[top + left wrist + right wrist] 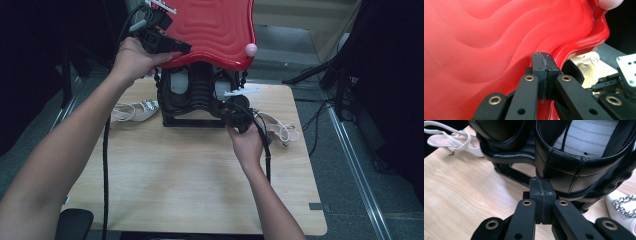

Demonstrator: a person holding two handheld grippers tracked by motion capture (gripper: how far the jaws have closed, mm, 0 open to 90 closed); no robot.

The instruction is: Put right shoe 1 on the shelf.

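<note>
Presently, my left gripper, jaws pressed together, rests against the glossy red wavy plastic lid; beneath that lid, my right gripper, likewise closed, touches the black leather shoe.

The wavy red plastic lid is glossy and smooth, with ripples moulded into it. The pale wooden tabletop looks matt, its grain plain to see. The black leather shoe has stitched seams, a soft sheen and a striped cloth lining. The matt black plastic gripper jaws carry brass-coloured metal rivets.
</note>
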